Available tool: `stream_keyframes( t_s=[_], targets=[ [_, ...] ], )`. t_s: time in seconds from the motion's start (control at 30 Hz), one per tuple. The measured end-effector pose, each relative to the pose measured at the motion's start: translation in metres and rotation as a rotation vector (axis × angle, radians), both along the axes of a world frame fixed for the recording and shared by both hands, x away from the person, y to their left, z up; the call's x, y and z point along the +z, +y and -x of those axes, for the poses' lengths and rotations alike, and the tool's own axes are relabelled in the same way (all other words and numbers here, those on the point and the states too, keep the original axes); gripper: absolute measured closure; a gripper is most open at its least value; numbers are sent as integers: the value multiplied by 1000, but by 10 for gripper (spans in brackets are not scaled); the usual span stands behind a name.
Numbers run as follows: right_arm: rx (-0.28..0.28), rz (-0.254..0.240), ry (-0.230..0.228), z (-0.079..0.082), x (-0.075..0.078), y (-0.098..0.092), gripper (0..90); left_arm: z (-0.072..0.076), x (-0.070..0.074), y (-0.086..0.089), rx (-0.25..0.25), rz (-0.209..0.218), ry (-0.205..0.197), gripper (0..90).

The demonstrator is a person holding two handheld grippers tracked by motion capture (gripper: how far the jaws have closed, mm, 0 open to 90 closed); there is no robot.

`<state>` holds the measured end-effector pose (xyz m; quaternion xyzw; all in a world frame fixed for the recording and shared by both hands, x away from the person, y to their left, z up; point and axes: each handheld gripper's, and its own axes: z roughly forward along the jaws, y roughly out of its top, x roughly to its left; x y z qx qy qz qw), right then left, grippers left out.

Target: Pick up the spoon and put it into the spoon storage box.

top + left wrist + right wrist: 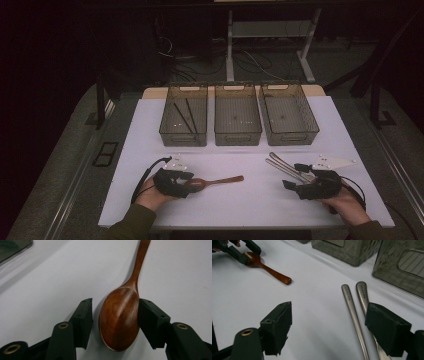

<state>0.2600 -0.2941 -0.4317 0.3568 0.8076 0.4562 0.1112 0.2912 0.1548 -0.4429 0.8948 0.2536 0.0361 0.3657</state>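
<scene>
A brown wooden spoon (220, 180) lies on the white table top (235, 210), handle pointing right. My left gripper (192, 184) is at its bowl end. In the left gripper view the spoon's bowl (121, 317) sits between the jaws of the left gripper (115, 312). One pad touches the bowl's edge; the other stands a small gap away. My right gripper (294, 176) is open over bare table. Two metal utensil handles (282, 166) lie side by side, and one handle (352, 307) runs close to the right gripper (328, 315) and partly under one jaw.
Three smoky see-through bins stand in a row at the back: left (183, 137), middle (238, 136), right (292, 136). The left bin holds thin dark sticks (182, 112). Bare white surface lies between the two grippers.
</scene>
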Motion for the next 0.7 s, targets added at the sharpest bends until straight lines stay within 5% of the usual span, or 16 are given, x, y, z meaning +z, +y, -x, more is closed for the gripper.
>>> stream_keyframes(
  t_s=[0.7],
  targets=[
    [-2, 4, 1, 0, 0, 0, 211, 5, 2, -5, -90, -36, -17, 600]
  ],
)
